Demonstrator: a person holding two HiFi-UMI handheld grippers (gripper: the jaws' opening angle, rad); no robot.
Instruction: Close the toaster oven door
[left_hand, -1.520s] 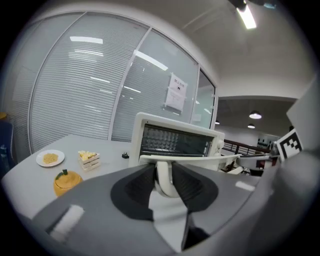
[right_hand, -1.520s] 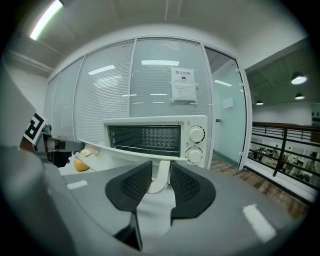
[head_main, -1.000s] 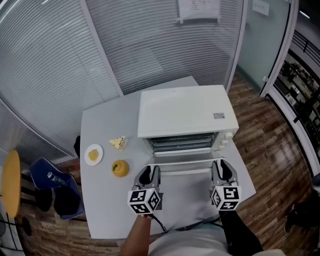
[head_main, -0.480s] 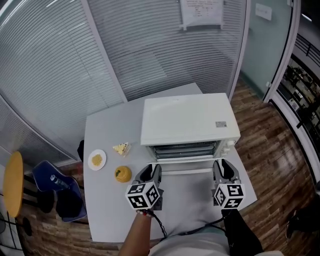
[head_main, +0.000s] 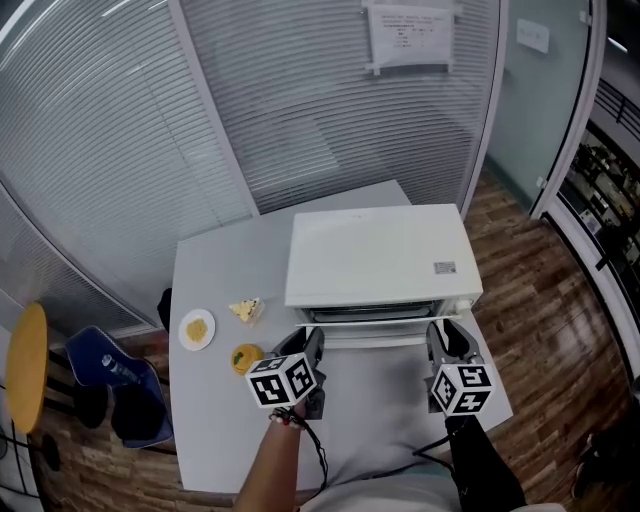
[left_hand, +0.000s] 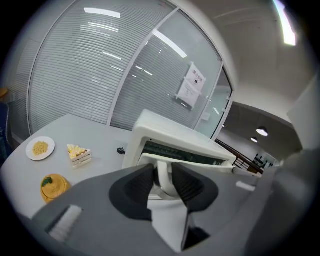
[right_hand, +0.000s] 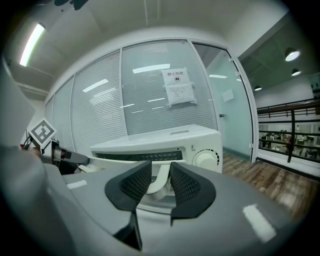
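Observation:
A white toaster oven (head_main: 375, 255) stands on the grey table (head_main: 215, 270). Its door (head_main: 372, 334) is tilted up, leaving a narrow gap at the top where the dark inside (left_hand: 175, 151) shows. The left gripper (head_main: 312, 346) is shut on the left end of the white door handle (left_hand: 162, 172), which sits between its black pads (left_hand: 137, 185). At the handle's right end (right_hand: 161, 176), the right gripper (head_main: 441, 341) is shut on it just below the control knob (right_hand: 206, 158).
Left of the oven lie a white plate with crumbs (head_main: 197, 328), a cake slice (head_main: 244, 309) and a small orange cake (head_main: 243, 357). A blue chair (head_main: 105, 372) and a yellow stool (head_main: 25, 365) stand left of the table. Blinded glass walls run behind.
The door has swung up from nearly flat to almost against the oven front, hiding the racks. Both grippers rose and moved toward the oven with the handle.

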